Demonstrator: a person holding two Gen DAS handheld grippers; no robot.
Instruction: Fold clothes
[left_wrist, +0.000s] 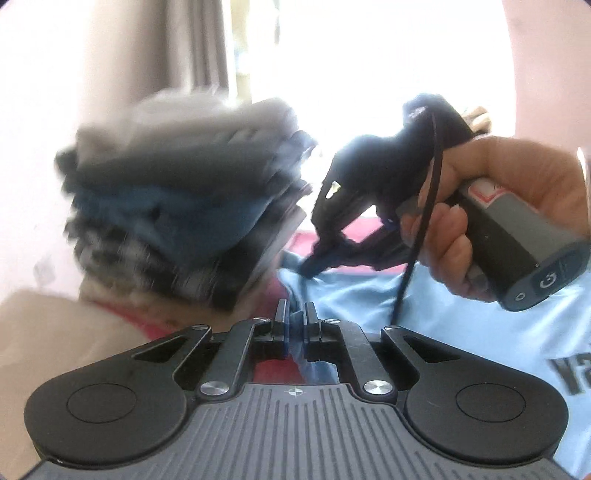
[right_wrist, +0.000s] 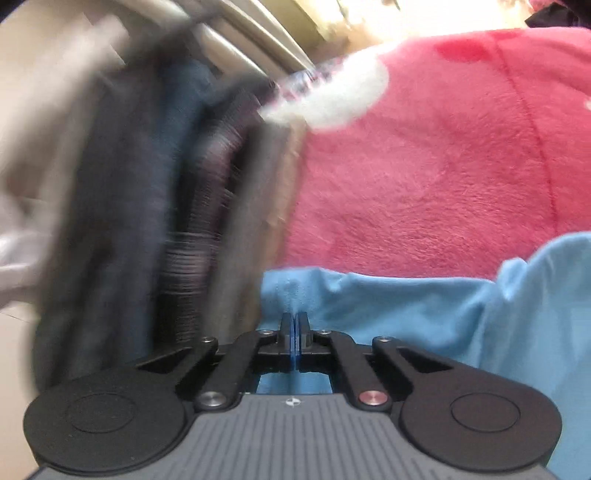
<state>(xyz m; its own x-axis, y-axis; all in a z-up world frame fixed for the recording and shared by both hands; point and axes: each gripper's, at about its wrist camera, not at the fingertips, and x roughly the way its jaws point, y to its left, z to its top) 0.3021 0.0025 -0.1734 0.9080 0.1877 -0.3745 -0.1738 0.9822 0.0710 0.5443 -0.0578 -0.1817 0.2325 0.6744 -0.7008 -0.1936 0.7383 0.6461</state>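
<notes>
While both my left gripper (left_wrist: 295, 321) and right gripper (right_wrist: 294, 325) clamp the light blue shirt (left_wrist: 424, 317), it spreads toward lower right of frame, beside the folded stack (left_wrist: 177, 206).

Black two-finger gripper (left_wrist: 295, 325) with blue pads, silver screws, ribbed grey body; black cable (left_wrist: 424, 206).

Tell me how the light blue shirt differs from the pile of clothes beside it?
The light blue cotton shirt is one rumpled, unfolded piece; the stack of folded garments is many neat layers. The shirt is pale blue, while the stack is grey, navy and striped. The shirt lies low; the stack stands tall. Both rest on the pink fleece blanket.
</notes>
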